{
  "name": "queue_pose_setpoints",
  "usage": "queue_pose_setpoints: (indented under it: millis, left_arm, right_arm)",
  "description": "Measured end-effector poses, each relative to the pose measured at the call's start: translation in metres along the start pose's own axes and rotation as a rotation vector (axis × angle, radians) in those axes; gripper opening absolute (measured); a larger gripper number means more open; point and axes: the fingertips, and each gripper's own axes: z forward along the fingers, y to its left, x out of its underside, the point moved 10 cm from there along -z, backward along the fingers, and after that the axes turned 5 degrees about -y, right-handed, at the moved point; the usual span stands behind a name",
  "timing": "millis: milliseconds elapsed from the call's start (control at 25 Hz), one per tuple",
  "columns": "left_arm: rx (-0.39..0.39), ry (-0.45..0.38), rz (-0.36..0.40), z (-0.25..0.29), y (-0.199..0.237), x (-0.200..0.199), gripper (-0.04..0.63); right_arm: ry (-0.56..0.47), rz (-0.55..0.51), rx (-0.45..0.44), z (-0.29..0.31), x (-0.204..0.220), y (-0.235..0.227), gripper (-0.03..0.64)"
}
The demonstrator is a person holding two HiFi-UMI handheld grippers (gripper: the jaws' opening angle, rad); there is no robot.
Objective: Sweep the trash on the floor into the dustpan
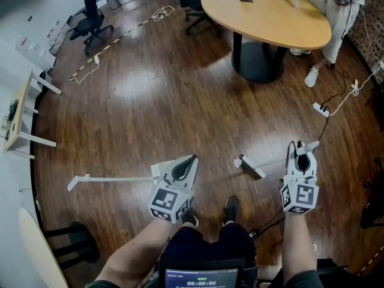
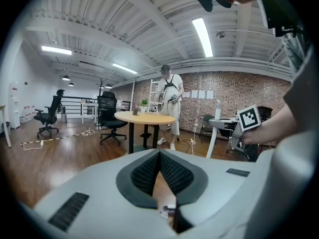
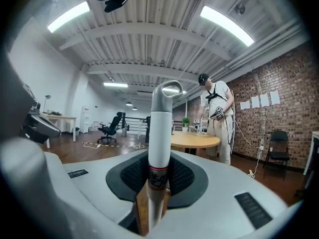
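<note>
1. The right gripper (image 1: pixel 302 152) has its fingers (image 3: pixel 187 176) clamped on a white handle (image 3: pixel 160 133). In the right gripper view the handle stands upright between them and ends in a grey loop above.
2. The left gripper (image 1: pixel 189 162) sits low at the person's left, pointing up and to the right in the head view. In the left gripper view its fingers (image 2: pixel 144 173) meet at the tips with nothing between them. Only the wooden floor and a small dark and white bit, too small to tell, show through the gap lower down.
3. A long white stick (image 1: pixel 114 179) runs out to the left from just beside the left gripper. I cannot tell whether it touches the gripper.
4. A white and grey piece (image 1: pixel 249 165) lies on the floor (image 1: pixel 168 101) between the two grippers, nearer the right one. I cannot tell whether it joins the white handle.
5. I cannot pick out any trash or a dustpan for certain.
6. The person's shoes (image 1: pixel 231 207) stand between the grippers.
7. Farther off, a round desk (image 1: pixel 270 23) on a black foot stands at upper right, with a second person (image 1: pixel 339 17) beside it.
8. A power strip (image 1: pixel 320 109) with its cable lies on the floor to the right, and an office chair (image 1: pixel 90 20) stands at far upper left.
</note>
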Motion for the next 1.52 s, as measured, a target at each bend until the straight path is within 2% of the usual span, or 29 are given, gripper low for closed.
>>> queue_pose_setpoints:
  millis: [240, 440, 600, 800, 1040, 1200, 1520]
  left_arm:
    - [0.032, -0.01, 0.003, 0.003, 0.005, 0.003, 0.023]
    - [0.045, 0.007, -0.008, 0.008, 0.019, 0.014, 0.023]
    - [0.052, 0.004, -0.013, -0.011, 0.048, 0.02, 0.023]
    - [0.026, 0.003, -0.026, -0.051, 0.097, 0.014, 0.023]
    - [0.03, -0.029, -0.041, -0.1, 0.151, 0.006, 0.023]
    - [0.043, -0.045, -0.044, -0.14, 0.182, 0.007, 0.023]
    - [-0.006, -0.091, -0.051, -0.212, 0.253, 0.015, 0.023]
  right_arm:
    - [0.019, -0.024, 0.069, 0.003, 0.022, 0.01, 0.097]
    - [0.093, -0.061, 0.105, 0.007, 0.048, 0.038, 0.097]
    - [0.147, -0.06, 0.091, 0.015, 0.051, 0.09, 0.096]
    - [0.216, 0.017, 0.149, 0.025, 0.04, 0.15, 0.097]
    - [0.278, 0.006, 0.12, 0.034, 0.031, 0.231, 0.097]
    - [0.321, 0.027, 0.144, 0.029, 0.029, 0.279, 0.101]
    - [0.39, 0.046, 0.196, 0.038, 0.021, 0.371, 0.101]
